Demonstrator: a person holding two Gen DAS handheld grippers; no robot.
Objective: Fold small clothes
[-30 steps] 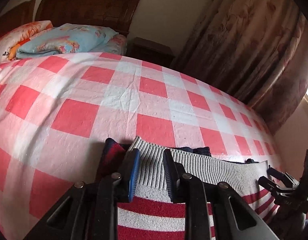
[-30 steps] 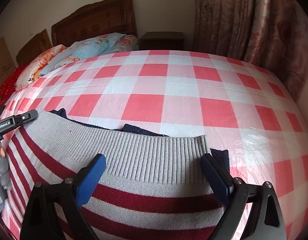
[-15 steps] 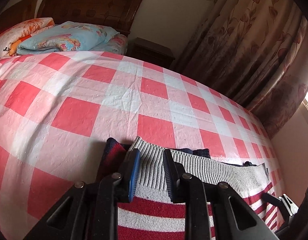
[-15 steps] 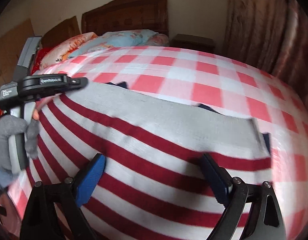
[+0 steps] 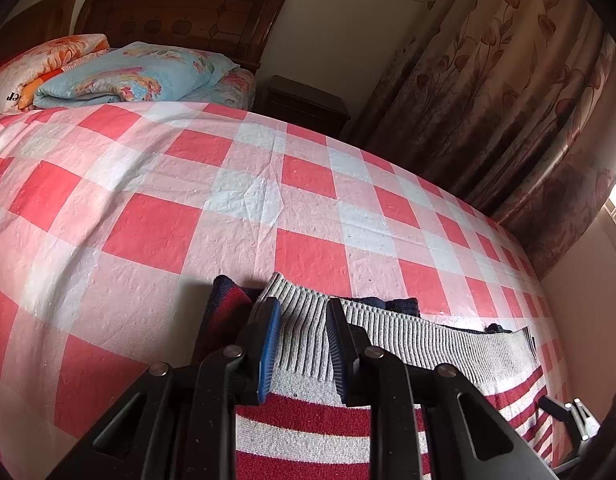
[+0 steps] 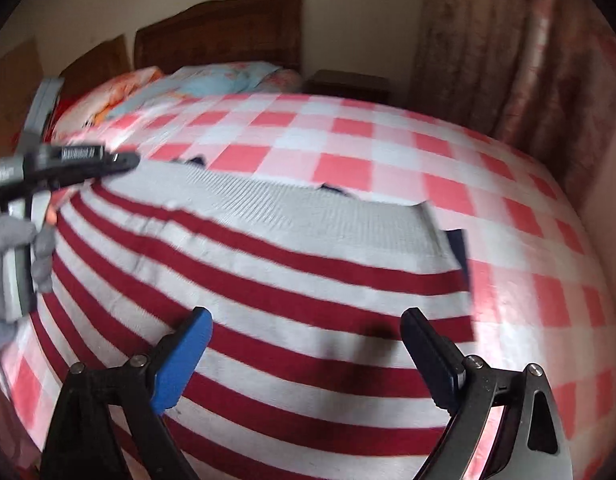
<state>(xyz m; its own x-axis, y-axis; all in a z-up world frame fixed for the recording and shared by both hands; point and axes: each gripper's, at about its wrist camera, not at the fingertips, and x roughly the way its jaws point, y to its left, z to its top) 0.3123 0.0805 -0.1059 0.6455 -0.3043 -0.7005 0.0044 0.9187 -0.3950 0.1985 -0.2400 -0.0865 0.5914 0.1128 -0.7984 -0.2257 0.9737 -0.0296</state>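
Midway across a bed spread with a red-and-white checked bedsheet (image 5: 156,232), a striped sweater (image 6: 300,304) lies flat, its grey ribbed hem (image 6: 308,208) turned toward the far side of the mattress. The knit carries dark red and grey-white bands, and a dark navy layer (image 6: 457,246) peeks out beyond the hem and at its right corner. The left gripper (image 5: 302,344) is clamped on the ribbed hem near the sweater's left corner, the blue-edged pads pinching a raised fold of the grey knit between them. Seen from the right wrist camera, that same tool (image 6: 68,162) reaches in from the left edge, held by a hand in a grey glove (image 6: 16,248). The right gripper (image 6: 304,354) hovers over the red stripes with its jaws spread wide, one blue pad (image 6: 180,360) and one dark pad (image 6: 431,360) well apart and nothing caught between them; whether the tips touch the fabric cannot be told, as that view is blurred. At the head of the bed sit a light blue floral pillow (image 5: 132,74) and an orange floral quilt (image 5: 40,64), backed by a dark wooden headboard (image 5: 188,12). A dark nightstand (image 5: 304,104) stands beside the bed, and floral curtains (image 5: 507,92) hang along the right wall.
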